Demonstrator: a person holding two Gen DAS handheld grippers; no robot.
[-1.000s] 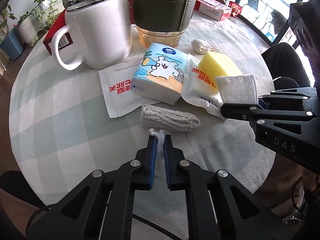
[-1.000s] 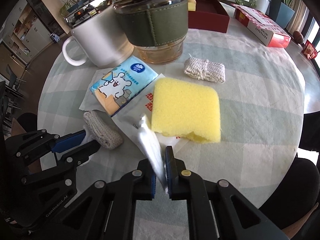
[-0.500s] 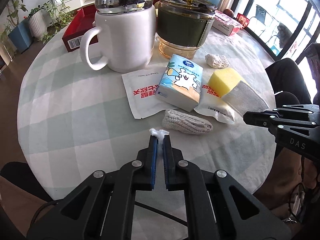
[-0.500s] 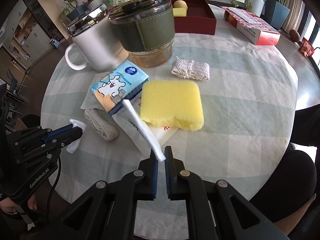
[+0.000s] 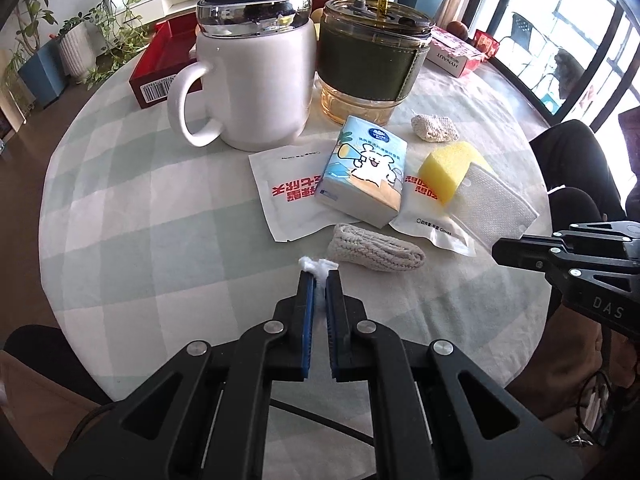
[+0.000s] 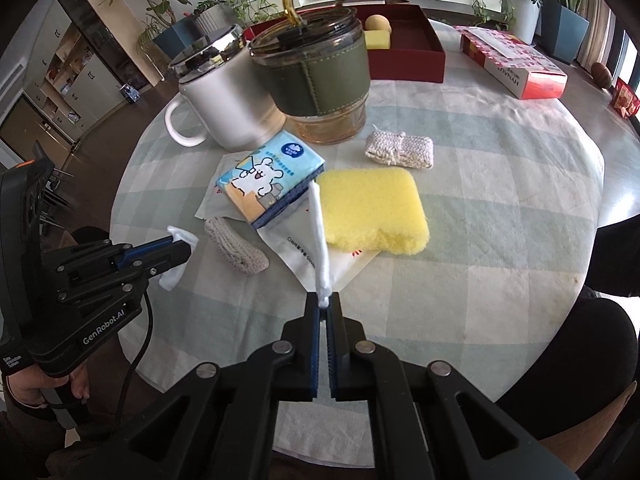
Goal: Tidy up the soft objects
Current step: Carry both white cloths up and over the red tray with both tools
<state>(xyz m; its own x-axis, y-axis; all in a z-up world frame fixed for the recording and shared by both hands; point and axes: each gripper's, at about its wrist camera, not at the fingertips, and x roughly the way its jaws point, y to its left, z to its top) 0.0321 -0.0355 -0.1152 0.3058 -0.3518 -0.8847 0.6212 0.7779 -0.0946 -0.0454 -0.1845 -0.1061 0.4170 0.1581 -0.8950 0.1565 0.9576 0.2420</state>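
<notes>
Tissue pack (image 5: 363, 172) hides part of each white pouch; pouch print (image 5: 434, 233) too small.

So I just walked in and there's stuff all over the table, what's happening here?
A person is sorting soft things with two handheld grippers. The left gripper is shut on a small white wad. The right gripper is shut on the corner of a white textured cloth, lifted beside the yellow sponge. The tissue pack and knitted rolls still lie by the mugs.

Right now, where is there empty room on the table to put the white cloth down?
Bare tablecloth lies right of the yellow sponge, and more left of the white mug. It's crowded around the tissue pack and knitted roll.
</notes>
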